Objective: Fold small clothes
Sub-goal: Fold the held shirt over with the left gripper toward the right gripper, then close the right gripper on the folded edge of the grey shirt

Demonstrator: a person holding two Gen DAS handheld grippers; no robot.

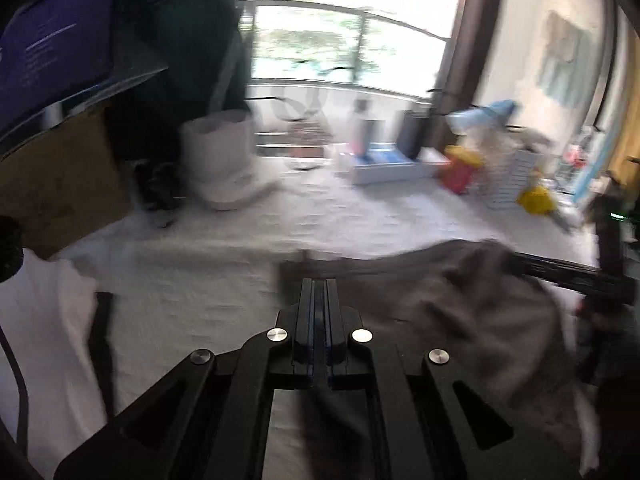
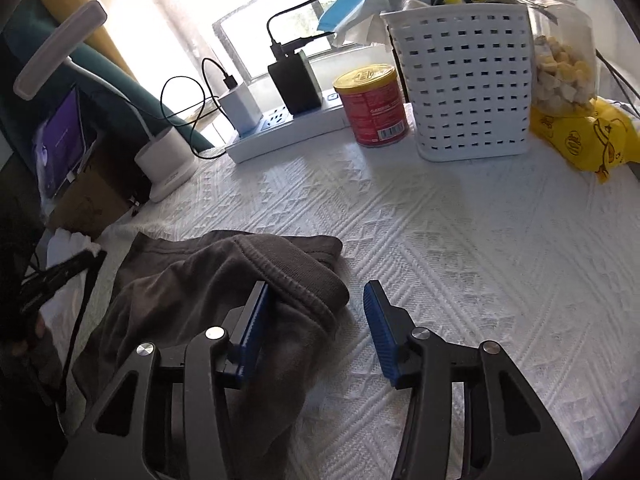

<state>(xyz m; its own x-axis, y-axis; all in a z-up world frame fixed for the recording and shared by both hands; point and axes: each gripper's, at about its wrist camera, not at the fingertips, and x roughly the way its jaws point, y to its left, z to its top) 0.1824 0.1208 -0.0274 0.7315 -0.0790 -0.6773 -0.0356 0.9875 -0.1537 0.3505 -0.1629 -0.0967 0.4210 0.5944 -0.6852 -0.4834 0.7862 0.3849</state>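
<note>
Grey cloth, that is the story right now: a small brown-grey garment (image 2: pixel 224 280) lies rumpled on the white textured surface (image 2: pixel 460 248), bunched toward its near left part, with a stitched hem curling over at the right edge. Right hand-held gripper (image 2: pixel 316 312) sits low at that hem, its blue pads apart, the left pad just beside or touching the folded edge and the right pad standing clear over bare cloth cover, so nothing is pinched there yet. Over in the left wrist view, which is smeared by blur, the left hand-held gripper (image 1: pixel 319 292) has its jaws pressed together at the garment's near edge; whether a bit of fabric is caught between them I cannot tell. By my reading, folding is barely under way: the piece is still a loose heap, no clean crease, no flat rectangle. Left to do: get a firm hold on both corners, spread it flat, then fold. A white basket (image 2: pixel 468 80) and a red can (image 2: pixel 374 106) stand well back, out of the way.
</note>
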